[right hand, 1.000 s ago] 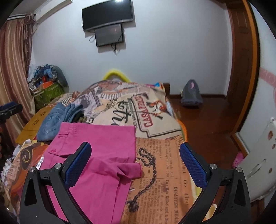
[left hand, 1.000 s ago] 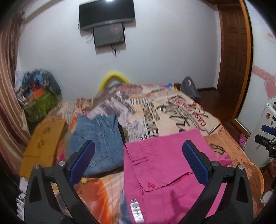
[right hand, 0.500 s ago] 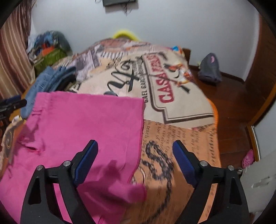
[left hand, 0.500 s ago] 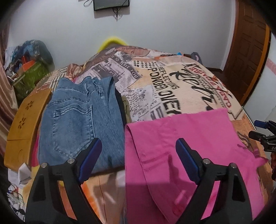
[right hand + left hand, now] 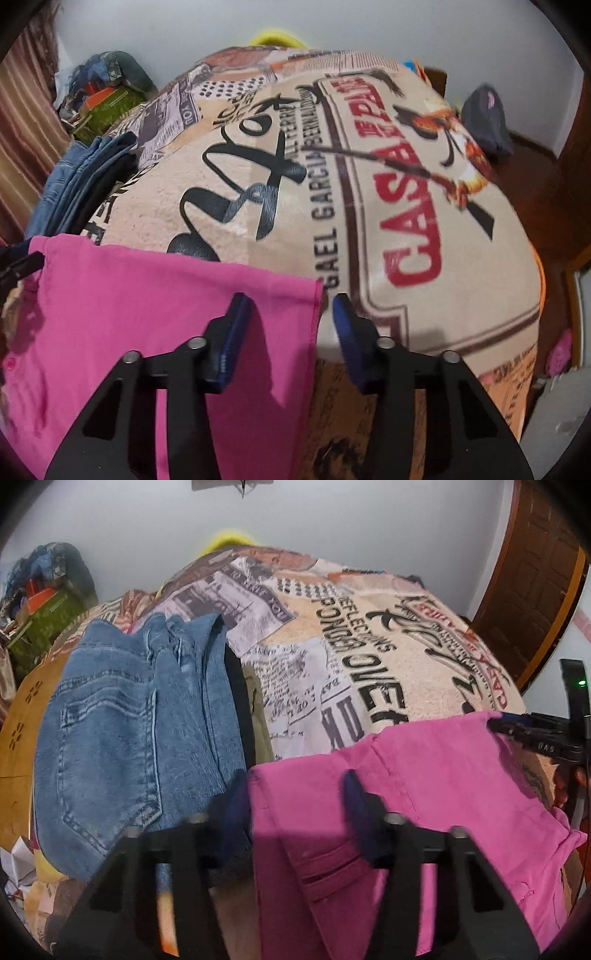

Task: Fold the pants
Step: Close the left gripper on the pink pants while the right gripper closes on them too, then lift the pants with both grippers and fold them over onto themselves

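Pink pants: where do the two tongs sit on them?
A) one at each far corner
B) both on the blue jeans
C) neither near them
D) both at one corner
A: left tongs straddle one far corner of the pink pants, right tongs the other.

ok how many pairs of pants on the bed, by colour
pink pants: 1, spread flat on the printed blanket
blue jeans: 1, folded on top of a stack; darker layers show beneath it, but I cannot tell what they are
total: 2
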